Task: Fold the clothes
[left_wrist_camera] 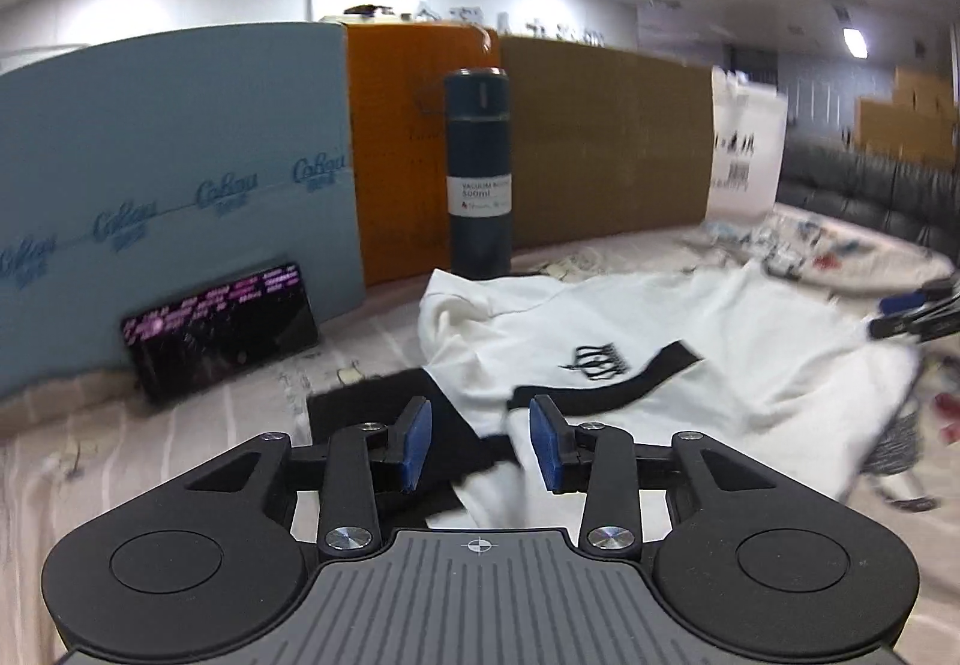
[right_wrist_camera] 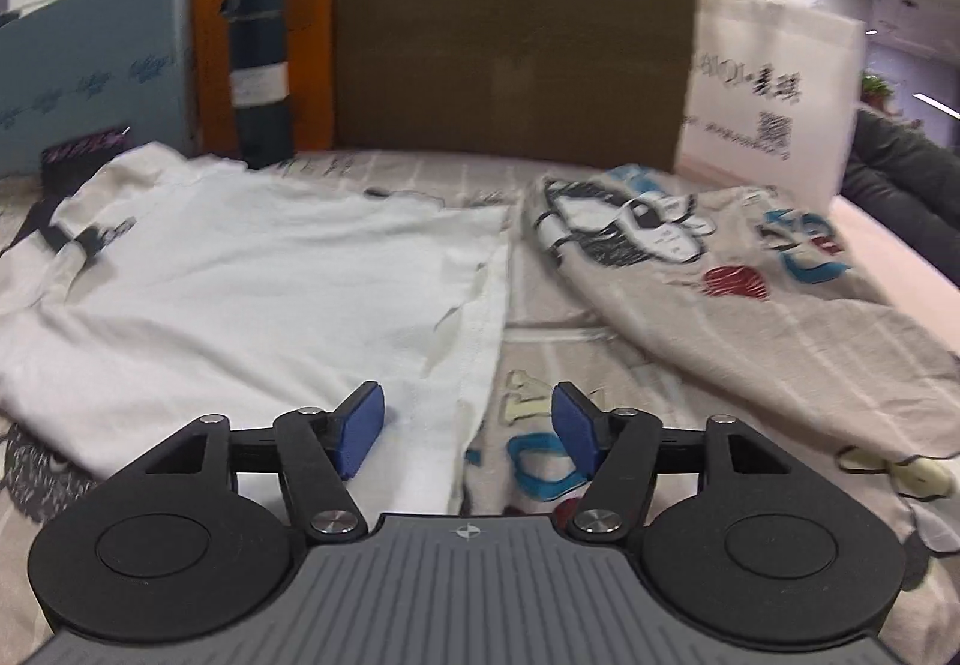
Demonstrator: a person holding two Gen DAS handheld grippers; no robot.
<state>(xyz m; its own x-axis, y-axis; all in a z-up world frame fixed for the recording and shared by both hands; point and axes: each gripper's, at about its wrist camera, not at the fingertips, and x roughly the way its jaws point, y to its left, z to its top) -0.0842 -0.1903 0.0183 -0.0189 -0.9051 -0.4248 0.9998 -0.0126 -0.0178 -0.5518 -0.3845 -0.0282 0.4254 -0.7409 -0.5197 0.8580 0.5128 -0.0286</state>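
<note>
The left gripper (left_wrist_camera: 480, 440) hovered spread and empty over the white T-shirt (left_wrist_camera: 690, 347); the right gripper (right_wrist_camera: 468, 425) gaped too. Only the left view showed the phone (left_wrist_camera: 219, 329); a printed bedsheet (right_wrist_camera: 720, 317) lay beneath.

Left gripper (left_wrist_camera: 480, 440) spread wide, blue pads (left_wrist_camera: 416, 444) apart over the black-and-white sleeve of a white T-shirt (left_wrist_camera: 690, 341). Beyond the fingertips, a dark vacuum bottle (left_wrist_camera: 478, 173) upright. Left of the fingers, a lit phone (left_wrist_camera: 219, 329), probably leaning against the blue board (left_wrist_camera: 168, 173).
</note>
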